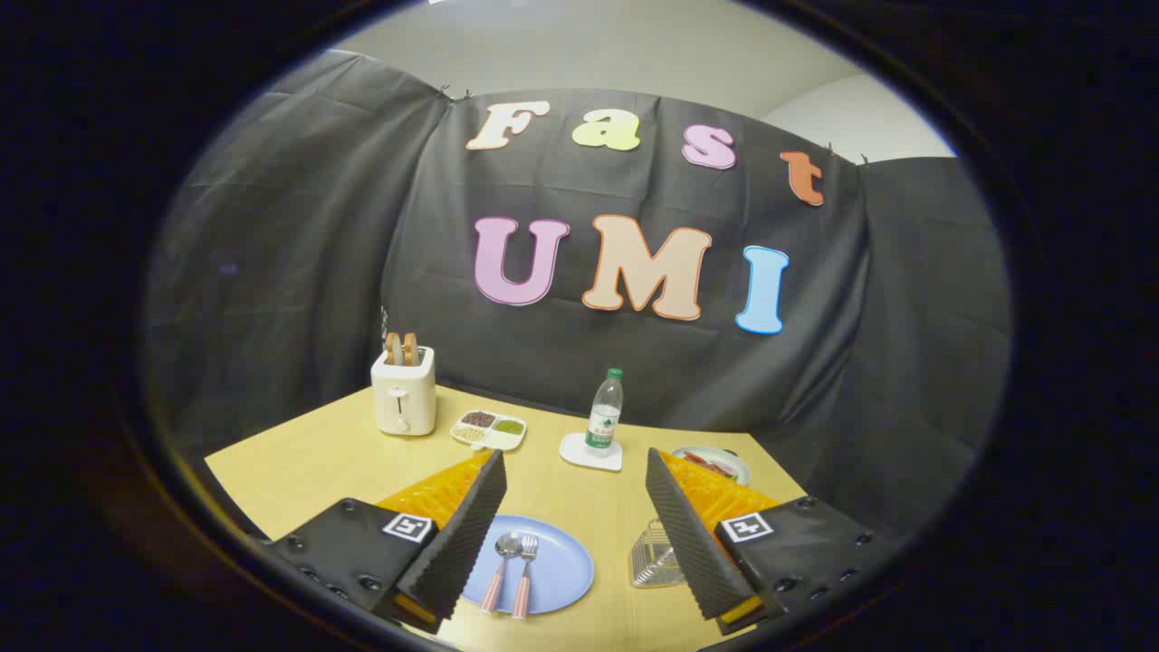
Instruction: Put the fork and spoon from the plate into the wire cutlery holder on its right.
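Spread wide and holding nothing, the tongs [574, 534] hang above the worktop [308, 462]; fork [524, 580] and spoon [500, 570] both lie on the plate [566, 570], wire cutlery holder [654, 557] waiting.

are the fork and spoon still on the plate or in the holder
On the plate: spoon and fork lie side by side between the open gripper's fingers.

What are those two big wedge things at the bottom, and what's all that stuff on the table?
Those wedges are the two fingers of the tongs, a grabbing tool a person holds. The camera rides on it and looks forward along the fingers. They are wide open and hold nothing. Between them lies a blue plate with a spoon and a fork. A wire cutlery holder sits to its right. Farther back on the table stand a toaster, a divided dish, a water bottle and another plate.
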